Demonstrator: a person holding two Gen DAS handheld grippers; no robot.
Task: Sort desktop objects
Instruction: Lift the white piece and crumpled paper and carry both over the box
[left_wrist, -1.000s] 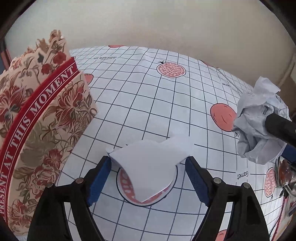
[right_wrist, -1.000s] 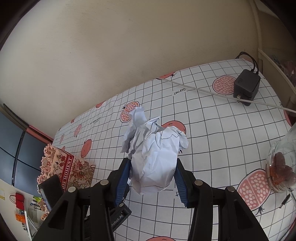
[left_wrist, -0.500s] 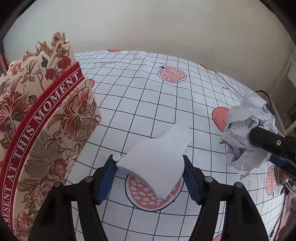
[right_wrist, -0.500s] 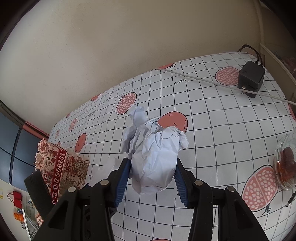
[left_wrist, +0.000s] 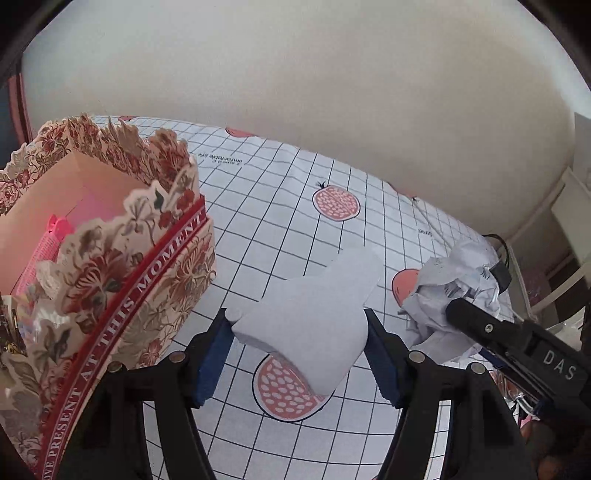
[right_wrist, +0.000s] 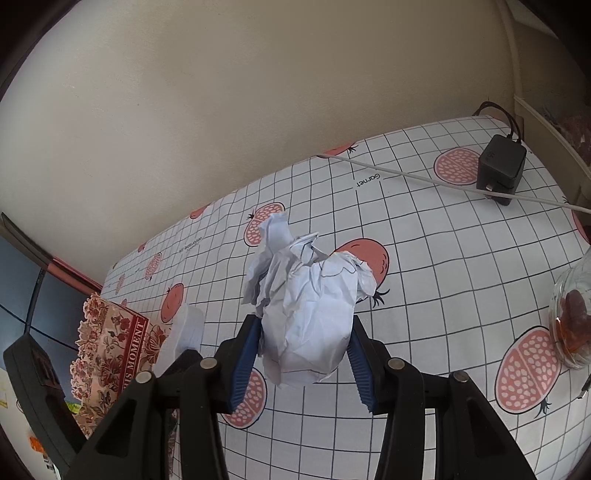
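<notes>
My left gripper (left_wrist: 299, 354) is shut on a curled white paper sheet (left_wrist: 314, 317), held above the checked tablecloth just right of the floral box (left_wrist: 122, 266), whose open top shows a pink interior. My right gripper (right_wrist: 303, 354) is shut on a crumpled white paper ball (right_wrist: 306, 306), held above the cloth. The paper ball (left_wrist: 454, 295) and the right gripper's black finger (left_wrist: 517, 339) show at the right of the left wrist view. The floral box (right_wrist: 114, 343) and the curled sheet (right_wrist: 186, 328) show at the lower left of the right wrist view.
A black power adapter (right_wrist: 500, 166) with a white cable (right_wrist: 406, 175) lies at the far right of the table. A glass bowl (right_wrist: 572, 314) with reddish contents stands at the right edge. The wall runs behind the table.
My left gripper has risen with the sheet, so the box's open top now shows. My right gripper with the paper ball has moved closer to the left one and the box.
</notes>
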